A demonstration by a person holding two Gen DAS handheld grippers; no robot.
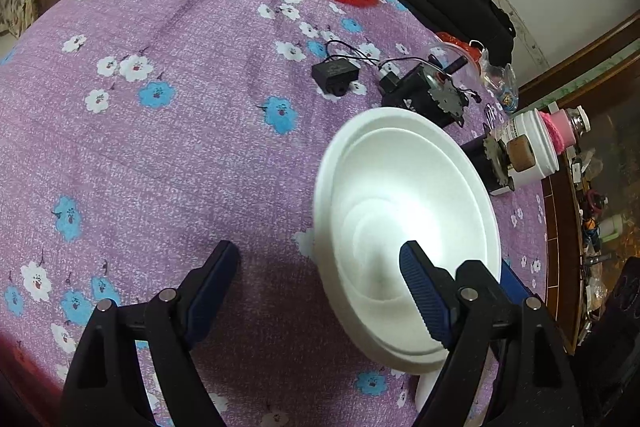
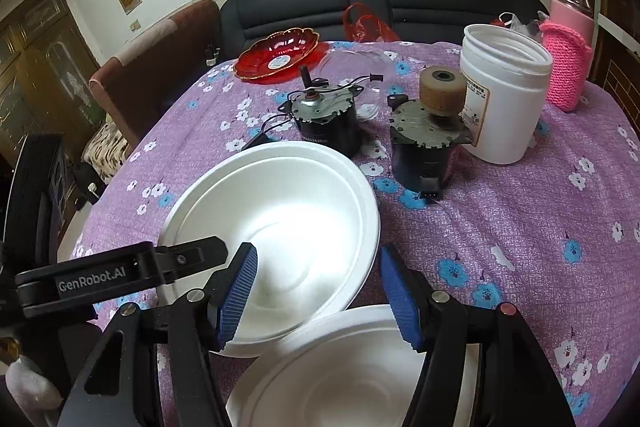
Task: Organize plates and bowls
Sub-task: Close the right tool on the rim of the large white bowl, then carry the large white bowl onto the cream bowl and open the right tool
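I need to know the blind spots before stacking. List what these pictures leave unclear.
- Lower bowl: right view, near part cut by the bottom edge and hidden by gripper fingers.
- Jar label: too small to read.
- Left gripper: upper bowl covers the cloth beyond it.

Sitting on the flowered cloth are two white foam bowls [image 2: 276, 211] [image 2: 340, 367], one red glass dish [image 2: 276, 57], two small motors [image 2: 324, 119] [image 2: 428, 143] (both wired), and one white plastic jar [image 2: 502, 95].
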